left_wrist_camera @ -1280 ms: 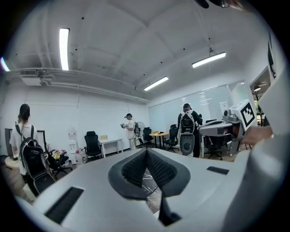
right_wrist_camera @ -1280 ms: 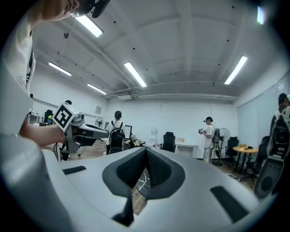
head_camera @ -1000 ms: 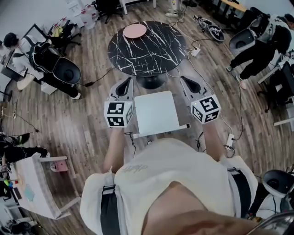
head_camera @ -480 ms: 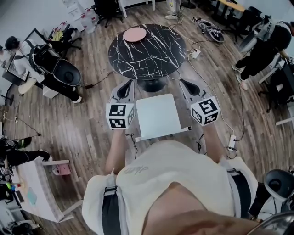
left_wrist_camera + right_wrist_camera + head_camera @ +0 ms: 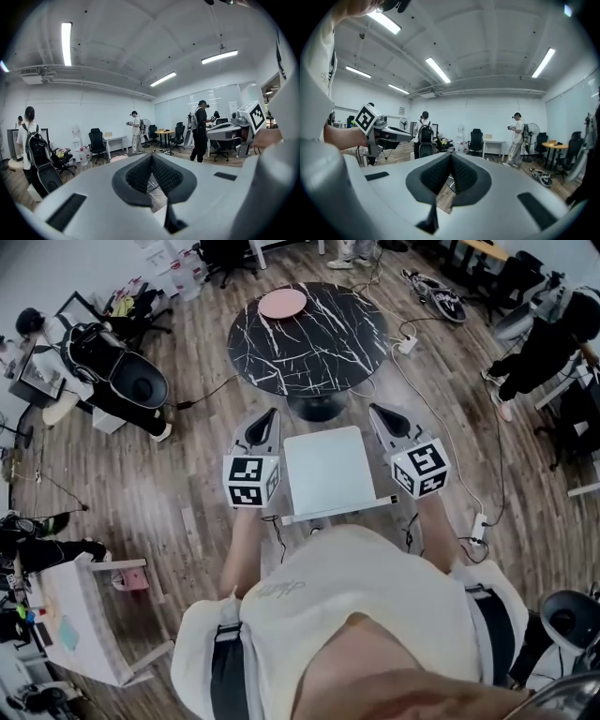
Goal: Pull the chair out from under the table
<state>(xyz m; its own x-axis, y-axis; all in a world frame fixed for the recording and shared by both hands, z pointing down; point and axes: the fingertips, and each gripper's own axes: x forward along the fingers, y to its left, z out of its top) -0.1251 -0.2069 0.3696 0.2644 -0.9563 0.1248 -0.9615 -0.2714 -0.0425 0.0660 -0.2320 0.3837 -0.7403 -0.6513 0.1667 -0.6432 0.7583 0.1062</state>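
Note:
In the head view a white chair (image 5: 328, 470) with a square seat stands on the wood floor in front of me, its back rail nearest my body. It sits a little short of the round black marble table (image 5: 309, 343). My left gripper (image 5: 272, 414) hovers just left of the seat and my right gripper (image 5: 374, 410) just right of it, both pointing toward the table. Neither touches the chair. In the left gripper view the left gripper (image 5: 151, 157) is shut on nothing. The right gripper (image 5: 451, 156) in its own view is also shut and empty.
A pink plate (image 5: 282, 303) lies on the table's far side. Cables and a power strip (image 5: 479, 525) trail over the floor at right. A black bag and office chair (image 5: 127, 376) stand at left, a white cart (image 5: 89, 620) at lower left, and a person (image 5: 553, 343) at right.
Only the head view has shifted a little. The chair and both grippers keep their places beside each other.

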